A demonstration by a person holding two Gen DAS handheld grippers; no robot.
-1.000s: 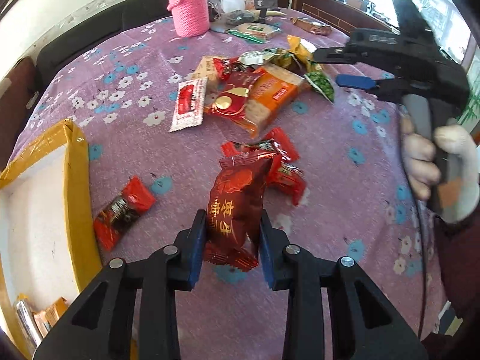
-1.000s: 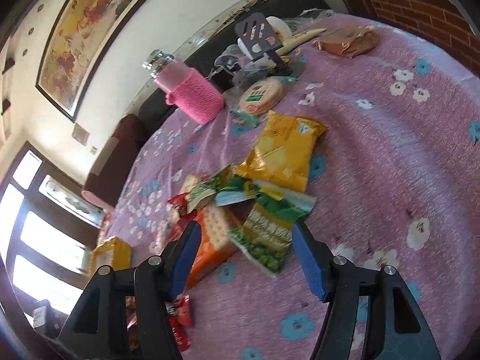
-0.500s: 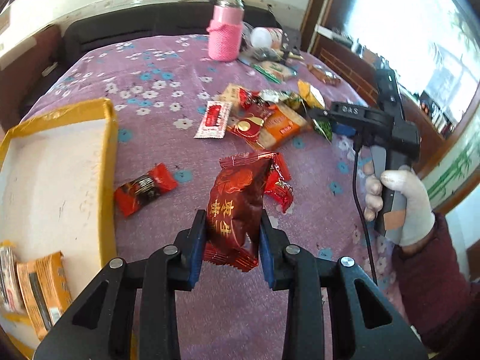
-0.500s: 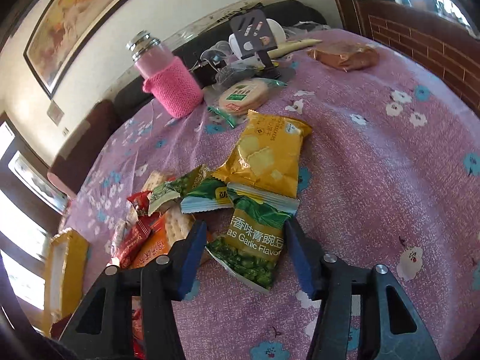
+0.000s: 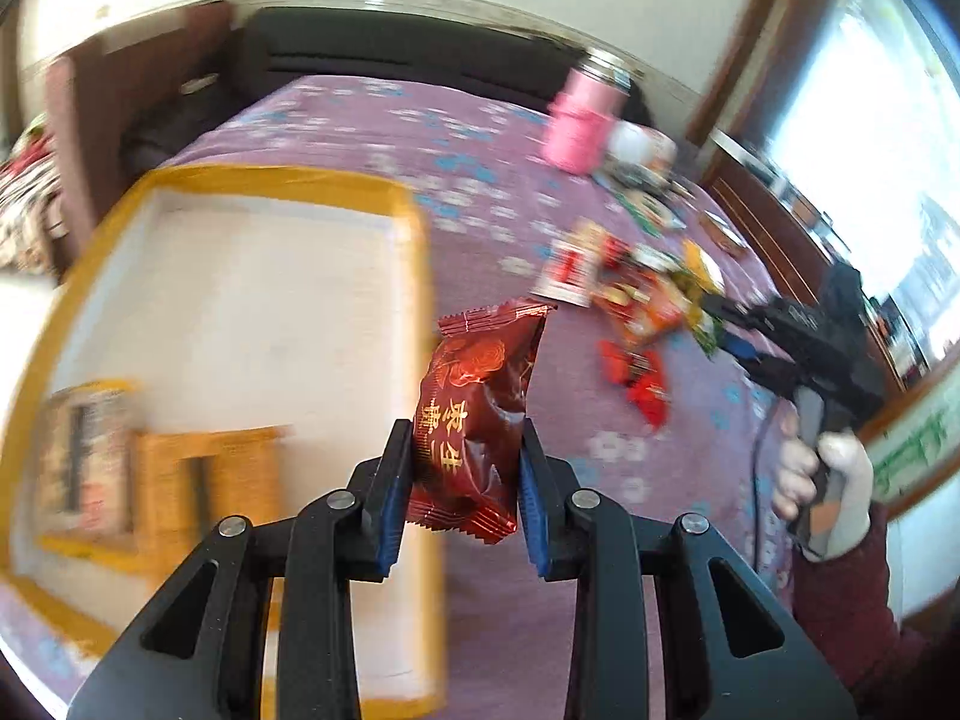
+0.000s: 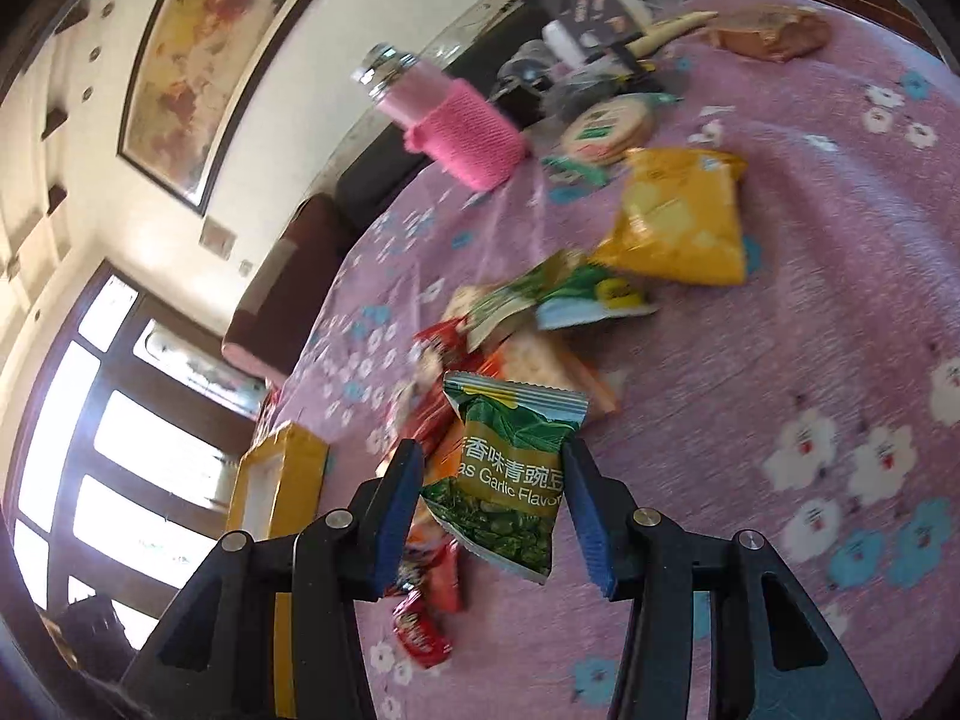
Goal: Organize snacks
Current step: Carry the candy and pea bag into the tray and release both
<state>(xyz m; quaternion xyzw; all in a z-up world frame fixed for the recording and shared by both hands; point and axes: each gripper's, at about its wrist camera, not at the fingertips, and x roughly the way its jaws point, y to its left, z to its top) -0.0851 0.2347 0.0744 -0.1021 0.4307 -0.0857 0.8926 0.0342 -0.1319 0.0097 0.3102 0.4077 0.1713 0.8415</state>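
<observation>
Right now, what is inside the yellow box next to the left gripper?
In the yellow box two flat packets lie at its near left end, too blurred to name. The rest of the floor shows bare white. The left gripper and its dark red packet hide the near right corner.

Left gripper (image 5: pixel 462 480): black frame showing silver screws, blue ribbed pads (image 5: pixel 393 492). Right gripper (image 6: pixel 489 507): matching build. Right hand (image 5: pixel 822 492) is wearing a white glove and dark red sleeve; a black cable is hanging beside it.

Glossy foil red packet (image 5: pixel 474 420); knitted pink bottle sleeve (image 6: pixel 468 135); matt floral cloth tablecloth (image 6: pixel 840 300).
</observation>
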